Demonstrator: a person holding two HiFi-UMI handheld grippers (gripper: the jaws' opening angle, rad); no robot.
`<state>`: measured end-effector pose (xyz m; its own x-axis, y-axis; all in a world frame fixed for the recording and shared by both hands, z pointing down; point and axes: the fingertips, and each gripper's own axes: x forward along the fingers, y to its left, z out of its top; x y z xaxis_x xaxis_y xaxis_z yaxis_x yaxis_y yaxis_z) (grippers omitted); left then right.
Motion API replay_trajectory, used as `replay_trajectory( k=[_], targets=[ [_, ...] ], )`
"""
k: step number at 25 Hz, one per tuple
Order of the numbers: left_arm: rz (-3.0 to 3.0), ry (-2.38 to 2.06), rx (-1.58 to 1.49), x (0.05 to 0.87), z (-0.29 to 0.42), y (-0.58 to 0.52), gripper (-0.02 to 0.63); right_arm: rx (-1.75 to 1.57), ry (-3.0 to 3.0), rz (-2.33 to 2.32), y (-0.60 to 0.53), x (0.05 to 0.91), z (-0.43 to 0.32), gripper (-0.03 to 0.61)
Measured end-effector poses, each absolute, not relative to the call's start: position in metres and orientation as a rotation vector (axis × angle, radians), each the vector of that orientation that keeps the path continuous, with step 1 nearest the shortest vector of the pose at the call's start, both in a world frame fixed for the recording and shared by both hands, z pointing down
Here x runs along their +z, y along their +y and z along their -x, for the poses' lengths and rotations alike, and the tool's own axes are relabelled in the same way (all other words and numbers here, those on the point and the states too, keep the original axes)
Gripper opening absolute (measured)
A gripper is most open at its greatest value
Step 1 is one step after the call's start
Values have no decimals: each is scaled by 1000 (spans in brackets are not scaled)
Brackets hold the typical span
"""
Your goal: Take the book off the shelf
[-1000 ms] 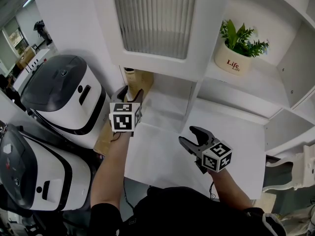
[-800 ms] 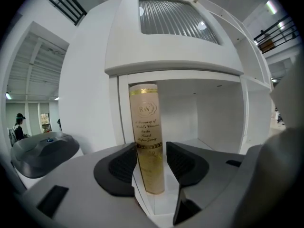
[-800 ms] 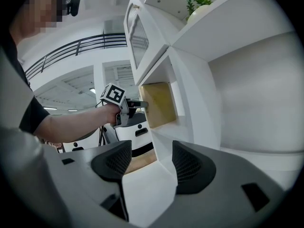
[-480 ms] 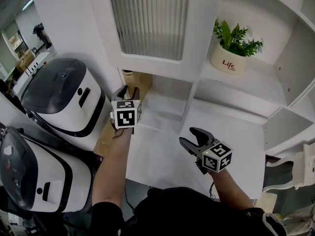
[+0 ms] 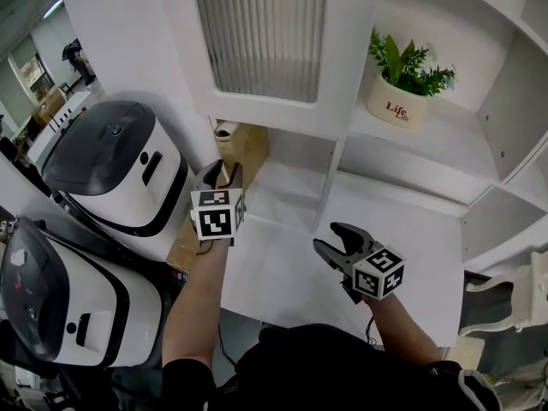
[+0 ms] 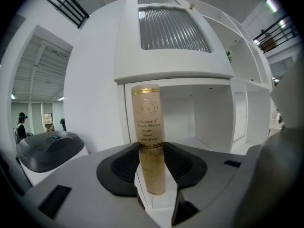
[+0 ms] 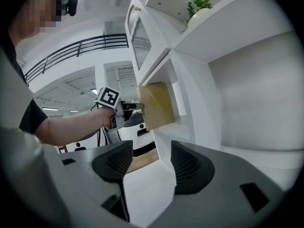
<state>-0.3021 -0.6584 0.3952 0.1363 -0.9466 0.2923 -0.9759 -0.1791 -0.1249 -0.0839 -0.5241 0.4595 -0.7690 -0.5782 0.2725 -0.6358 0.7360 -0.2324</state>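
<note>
The book, tan with a gold-lettered spine, stands upright at the left edge of the white shelf's lower cubby. My left gripper is shut on its spine. Its jaws have just been closing, and both pads press the spine. In the right gripper view the book's tan cover shows, held by the left gripper. My right gripper hovers over the white shelf top, open. Its jaws have just closed a little, with nothing between the pads.
A frosted glass door hangs above the cubby. A potted plant stands on the upper right shelf. Two white appliances with dark lids sit to the left of the shelf unit.
The left jaws have closed onto the book's spine, and the left hand has shifted slightly toward me. The right gripper has stayed where it was.
</note>
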Motion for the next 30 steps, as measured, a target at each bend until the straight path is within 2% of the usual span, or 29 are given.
replay_trajectory(
  k=[4,6,8,12,20,21,30],
  targets=[
    [-2302,-1927,484,399,304,-653,175,473,-2758,-957,-520,461,88,262],
    [-2307,-1883,517,405,301,-655,223,475,-2758,-953,-518,461,88,261],
    [-2310,-1844,547,411,298,-659,242,478,-2758,-955,-517,461,87,261],
    [-2332,-1814,554,416,294,-670,253,486,-2742,-980,-515,464,81,259],
    [-2316,-1838,547,417,299,-689,249,504,-2704,-1049,-509,468,64,255],
    [-2319,-1840,547,417,299,-689,225,506,-2700,-1054,-507,468,64,253],
    [-2383,-1814,513,412,307,-663,213,510,-2699,-1047,-496,467,85,244]
  ],
)
